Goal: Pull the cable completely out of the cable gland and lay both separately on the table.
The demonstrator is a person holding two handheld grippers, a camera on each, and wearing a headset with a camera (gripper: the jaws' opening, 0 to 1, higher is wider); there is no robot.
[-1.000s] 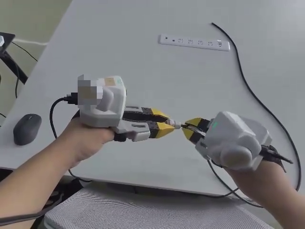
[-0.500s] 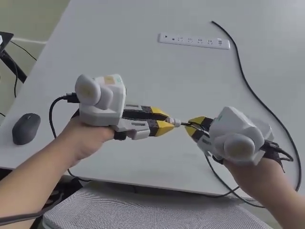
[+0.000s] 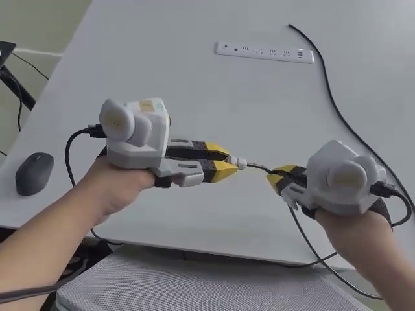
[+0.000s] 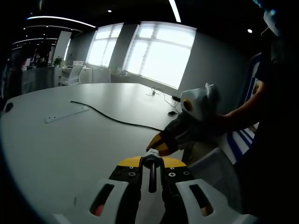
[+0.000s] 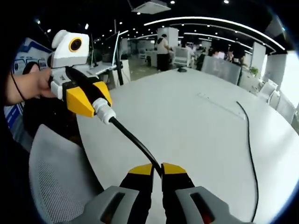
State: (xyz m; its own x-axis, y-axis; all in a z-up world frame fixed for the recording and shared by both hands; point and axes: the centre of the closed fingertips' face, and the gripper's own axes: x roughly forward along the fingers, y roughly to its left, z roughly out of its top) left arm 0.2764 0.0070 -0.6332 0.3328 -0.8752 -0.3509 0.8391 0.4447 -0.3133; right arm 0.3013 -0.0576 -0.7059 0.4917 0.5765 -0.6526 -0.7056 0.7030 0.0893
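Observation:
My left gripper (image 3: 228, 167) is shut on a small white cable gland (image 3: 238, 163), held in the air over the table's near edge. A thin black cable (image 3: 258, 169) runs from the gland's mouth to my right gripper (image 3: 275, 179), which is shut on it a short way to the right. In the right gripper view the cable (image 5: 133, 138) rises from my shut jaws to the gland (image 5: 105, 112) in the left gripper's yellow tips. In the left gripper view the gland (image 4: 150, 159) sits pinched between the jaws, with the right gripper (image 4: 158, 146) just beyond.
On the grey table (image 3: 194, 97) a white power strip (image 3: 264, 54) lies at the back, and a long black cord (image 3: 337, 110) trails down the right side. A dark mouse (image 3: 34, 172) rests at the left edge. A mesh chair (image 3: 194, 285) stands below the near edge.
My right gripper has moved right, away from the left one, and a longer stretch of black cable now shows between the gland and its jaws. The left gripper has held nearly still.

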